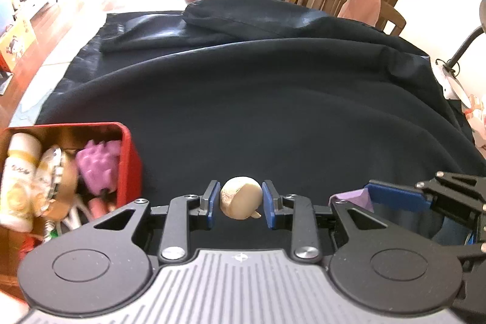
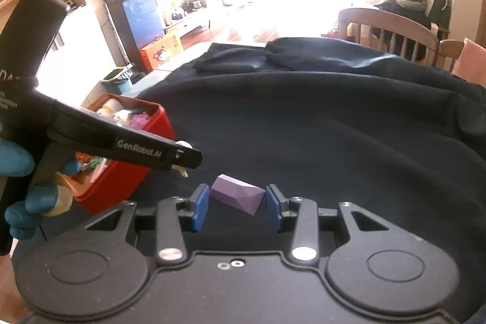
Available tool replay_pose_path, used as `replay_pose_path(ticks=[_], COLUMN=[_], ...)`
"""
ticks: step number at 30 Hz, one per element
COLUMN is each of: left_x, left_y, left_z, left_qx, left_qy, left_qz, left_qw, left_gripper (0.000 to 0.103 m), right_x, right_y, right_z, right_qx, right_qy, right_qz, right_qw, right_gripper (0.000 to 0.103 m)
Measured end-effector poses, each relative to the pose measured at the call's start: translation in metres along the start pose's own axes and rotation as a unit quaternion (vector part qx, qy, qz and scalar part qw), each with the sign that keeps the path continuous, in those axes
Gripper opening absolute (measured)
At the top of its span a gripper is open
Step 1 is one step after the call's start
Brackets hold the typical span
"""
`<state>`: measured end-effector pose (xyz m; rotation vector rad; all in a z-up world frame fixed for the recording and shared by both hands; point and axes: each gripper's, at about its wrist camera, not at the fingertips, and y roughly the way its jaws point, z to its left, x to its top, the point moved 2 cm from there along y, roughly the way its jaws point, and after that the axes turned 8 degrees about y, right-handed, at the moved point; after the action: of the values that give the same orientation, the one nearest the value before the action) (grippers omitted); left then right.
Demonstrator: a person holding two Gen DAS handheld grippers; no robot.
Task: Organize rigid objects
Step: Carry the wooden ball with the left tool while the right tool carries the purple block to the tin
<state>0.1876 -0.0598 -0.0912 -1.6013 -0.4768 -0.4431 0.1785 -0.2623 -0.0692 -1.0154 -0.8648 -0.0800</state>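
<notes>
Clutter fills the red rectangular metal tin (image 1: 129,160) at left; a beige rounded lump (image 1: 240,197) is clamped by the left gripper (image 1: 240,204) fingers, a lilac faceted block (image 2: 237,197) by the right gripper (image 2: 237,207) fingers, above black cloth (image 1: 273,111) draped on the worktop.

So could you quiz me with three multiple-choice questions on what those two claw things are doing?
1. Where does the red box sit in the left wrist view?
A. lower left
B. far right
C. top centre

2. What colour is the block in the right gripper?
A. green
B. purple
C. orange

3. What is the left gripper doing?
A. hanging open, nothing in it
B. lying inside the box
C. clamping a beige round object

Answers: 1 A, it fills that corner. 2 B, its faces are lilac. 3 C, both pads press its sides.
</notes>
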Motion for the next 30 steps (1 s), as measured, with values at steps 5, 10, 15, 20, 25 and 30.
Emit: replay_pose_path(ticks=[5,10,15,20,25,30], left_x=[-0.013,-0.026,-0.038,-0.048,-0.057,-0.062], left_y=[-0.022,-0.043,-0.059,-0.066,-0.068,-0.065], left_z=[0.013,0.034,0.062,0.090,0.113,0.134], left_qx=[0.001,0.005,0.016,0.023,0.026,0.024], left_qy=[-0.006,-0.006,-0.009,-0.012,-0.011,-0.006], left_qz=[0.000,-0.002,-0.003,0.001,0.008,0.016], left_qw=[1.0000,1.0000,0.9998,0.9997,0.9996,0.9996], left_gripper=[0.029,0.029,0.029,0.029,0.029,0.029], right_x=[0.001,0.002,0.001,-0.002,-0.003,-0.004], right_y=[-0.011,-0.012,-0.005,0.005,0.018,0.033], right_z=[0.022,0.049,0.075,0.102,0.129,0.152], right_qx=[0.015,0.028,0.033,0.035,0.039,0.040], right_qy=[-0.009,-0.018,-0.027,-0.035,-0.042,-0.046], right_qz=[-0.004,-0.006,-0.004,0.001,0.009,0.018], right_qw=[1.000,0.999,0.999,0.999,0.998,0.998], right_gripper=[0.039,0.039,0.039,0.039,0.039,0.039])
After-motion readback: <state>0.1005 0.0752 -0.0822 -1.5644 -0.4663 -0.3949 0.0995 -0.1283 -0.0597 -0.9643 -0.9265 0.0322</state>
